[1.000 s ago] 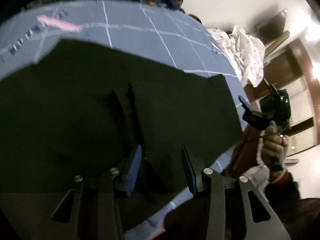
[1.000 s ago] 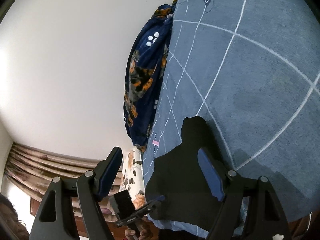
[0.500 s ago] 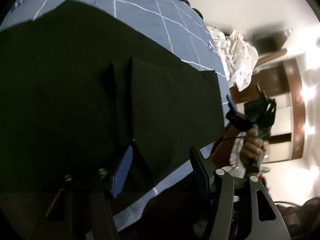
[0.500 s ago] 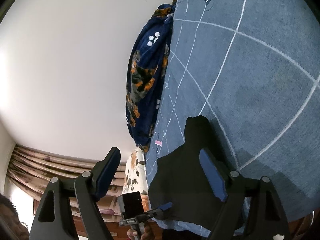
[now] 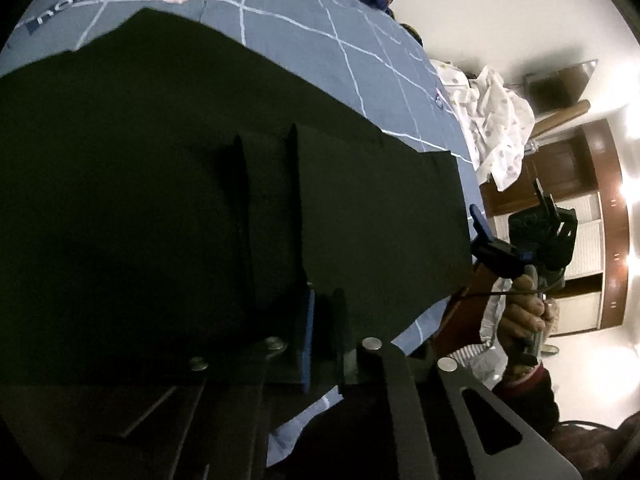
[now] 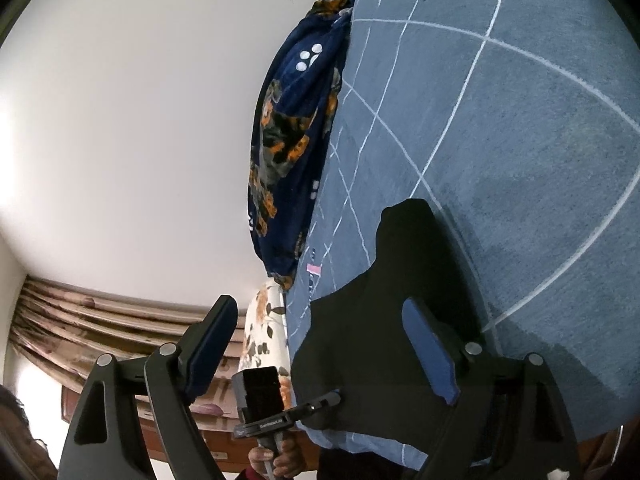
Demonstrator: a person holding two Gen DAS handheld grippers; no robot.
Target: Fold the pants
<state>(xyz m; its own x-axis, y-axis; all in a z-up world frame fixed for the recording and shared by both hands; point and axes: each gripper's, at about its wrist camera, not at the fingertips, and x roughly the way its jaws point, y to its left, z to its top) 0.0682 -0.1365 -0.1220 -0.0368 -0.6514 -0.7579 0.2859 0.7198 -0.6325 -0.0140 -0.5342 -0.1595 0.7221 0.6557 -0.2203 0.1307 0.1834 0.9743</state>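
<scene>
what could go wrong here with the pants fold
1. The left hand-held gripper is shut on the near edge of the pants beside a raised fold; it may have pinched only one layer, so a lift could drag the layers apart.
2. The right hand-held gripper is open and off the cloth, so a one-sided pull would likely skew the pants on the bedsheet.

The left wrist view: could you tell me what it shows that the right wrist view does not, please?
Only the left wrist view: the left gripper shut on the black pants, white dotted cloth, wooden cabinets. Only the right wrist view: curtains, the right gripper's open jaws close up. Both: pants, blue checked bedsheet, dark floral blanket.
</scene>
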